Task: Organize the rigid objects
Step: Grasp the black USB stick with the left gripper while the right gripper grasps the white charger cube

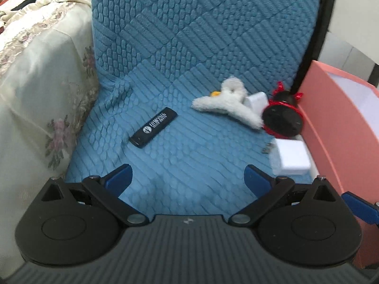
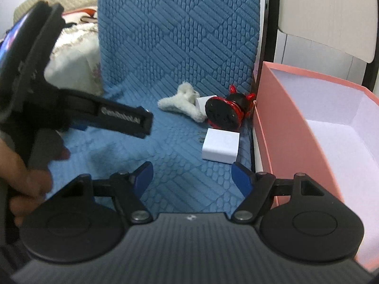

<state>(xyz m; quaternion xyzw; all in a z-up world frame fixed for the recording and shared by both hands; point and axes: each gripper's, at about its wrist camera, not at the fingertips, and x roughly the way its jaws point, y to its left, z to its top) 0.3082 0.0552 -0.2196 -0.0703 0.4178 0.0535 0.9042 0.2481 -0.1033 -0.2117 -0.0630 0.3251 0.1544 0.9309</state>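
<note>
The white charger block (image 2: 220, 147) lies on the blue cushion (image 2: 165, 123) just ahead of the right tongs (image 2: 192, 177), beside the pink box (image 2: 279, 127). Both tongs gape, empty; left tongs (image 1: 188, 176) face a black bar (image 1: 153, 127), perhaps a remote.

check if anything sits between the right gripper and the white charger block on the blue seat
Nothing visible does. The right gripper has open jaws with only bare blue seat cover ahead of them up to the white charger block. The black-and-red round toy lies beyond the block, and the pink box stands to its right.
</note>
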